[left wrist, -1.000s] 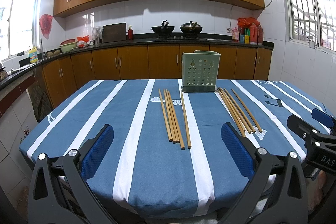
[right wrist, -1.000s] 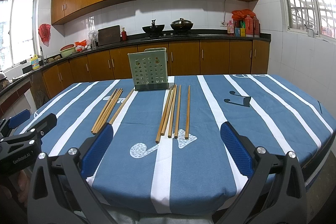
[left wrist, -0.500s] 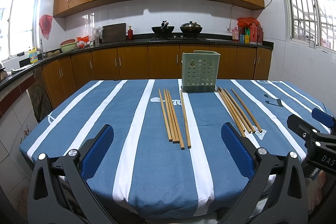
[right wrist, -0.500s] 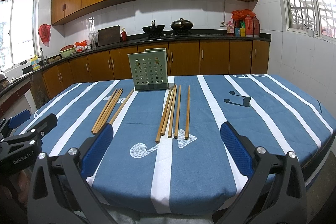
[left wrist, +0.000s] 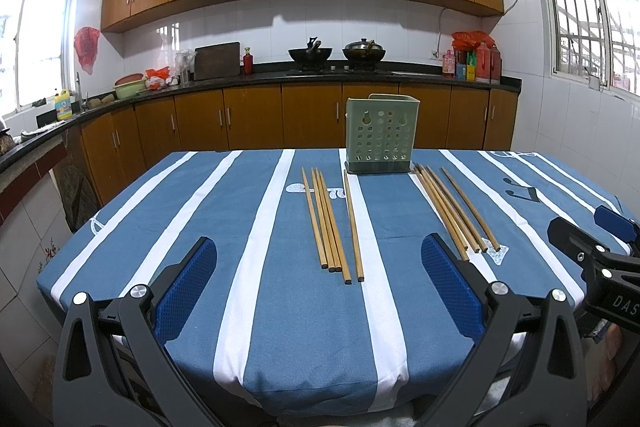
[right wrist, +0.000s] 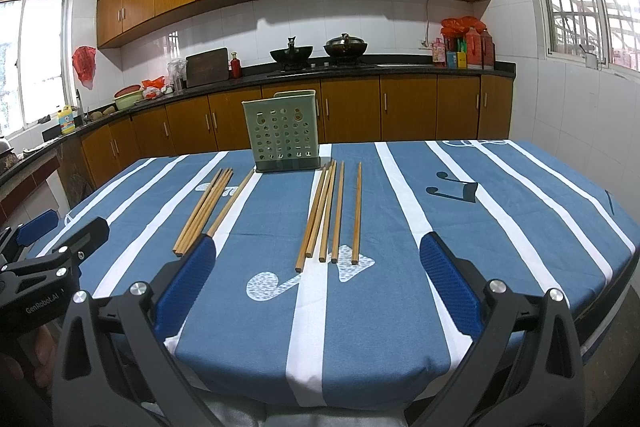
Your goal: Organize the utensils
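Hovering at the near edge of the blue striped surface (left wrist: 280, 327), left tongs (left wrist: 320, 291) sit wide apart w/ nothing btwn them. Left bundle of chopsticks (left wrist: 328, 223) lies flat just left of center, green perforated holder (left wrist: 382, 135) stands upright at the far edge, right bundle of chopsticks (right wrist: 330, 215) lies flat right of it. Right tongs (right wrist: 316, 287) also gape apart, empty, near edge.

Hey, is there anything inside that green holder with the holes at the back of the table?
Nothing rises above the rim of the green perforated plastic utensil holder, and nothing shows through its holes. Its walls hide the bottom. The wooden chopsticks lie outside on the blue striped tablecloth.
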### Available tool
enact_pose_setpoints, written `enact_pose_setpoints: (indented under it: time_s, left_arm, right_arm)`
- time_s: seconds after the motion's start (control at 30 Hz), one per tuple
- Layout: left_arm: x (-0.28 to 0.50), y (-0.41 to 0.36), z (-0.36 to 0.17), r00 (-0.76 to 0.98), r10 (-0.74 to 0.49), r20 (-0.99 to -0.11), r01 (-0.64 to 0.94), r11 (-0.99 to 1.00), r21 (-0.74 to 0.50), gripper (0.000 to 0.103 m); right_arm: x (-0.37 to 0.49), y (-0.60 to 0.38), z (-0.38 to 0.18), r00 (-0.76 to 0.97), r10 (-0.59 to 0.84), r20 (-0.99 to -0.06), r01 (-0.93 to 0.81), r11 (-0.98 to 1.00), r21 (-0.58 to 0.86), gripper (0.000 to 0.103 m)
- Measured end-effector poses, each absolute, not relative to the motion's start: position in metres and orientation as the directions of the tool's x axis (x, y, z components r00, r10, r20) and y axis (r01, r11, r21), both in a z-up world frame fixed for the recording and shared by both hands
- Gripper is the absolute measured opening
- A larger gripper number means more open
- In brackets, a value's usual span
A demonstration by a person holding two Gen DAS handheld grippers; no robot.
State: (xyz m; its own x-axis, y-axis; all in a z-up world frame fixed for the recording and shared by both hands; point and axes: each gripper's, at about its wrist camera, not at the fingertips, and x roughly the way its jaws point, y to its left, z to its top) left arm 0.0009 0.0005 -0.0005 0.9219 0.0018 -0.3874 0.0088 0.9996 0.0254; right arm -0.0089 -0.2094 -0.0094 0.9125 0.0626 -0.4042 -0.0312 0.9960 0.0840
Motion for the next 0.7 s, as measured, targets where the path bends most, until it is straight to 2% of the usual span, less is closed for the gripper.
enact_pose_setpoints:
  time_s: [0.2, 0.33, 0.5, 0.6, 0.67, 0.7]
  left_arm:
    - [0.019, 0.012, -0.005, 0.904, 0.027, -0.426, -0.027, 1.0, 0.005, 0.101]
    - [0.044, 0.036, -0.009, 0.864, 0.046, -0.502, -0.074, 0.997, -0.035, 0.101]
    - [0.076, 0.066, -0.014, 0.794, 0.0, -0.608, -0.097, 0.987, -0.126, 0.101]
    - [0.097, 0.075, -0.021, 0.757, -0.011, -0.653, -0.101, 0.986, -0.135, 0.101]
    - [0.107, 0.076, -0.024, 0.74, -0.011, -0.673, -0.093, 0.989, -0.119, 0.101]
    - [0.112, 0.077, -0.026, 0.73, -0.011, -0.683, -0.085, 0.991, -0.107, 0.101]
  right_arm:
    - [0.002, -0.219, -0.008, 0.894, 0.064, -0.443, -0.013, 0.993, 0.119, 0.099]
    - [0.03, -0.23, -0.013, 0.868, 0.053, -0.493, 0.02, 0.99, 0.143, 0.099]
    - [0.071, -0.241, -0.012, 0.83, 0.024, -0.558, 0.07, 0.987, 0.148, 0.099]
    - [0.099, -0.244, -0.016, 0.804, 0.009, -0.594, 0.086, 0.988, 0.13, 0.087]
    - [0.124, -0.245, -0.025, 0.767, 0.001, -0.641, 0.097, 0.988, 0.116, 0.071]
    - [0.132, -0.247, -0.028, 0.754, 0.001, -0.657, 0.1, 0.988, 0.117, 0.066]
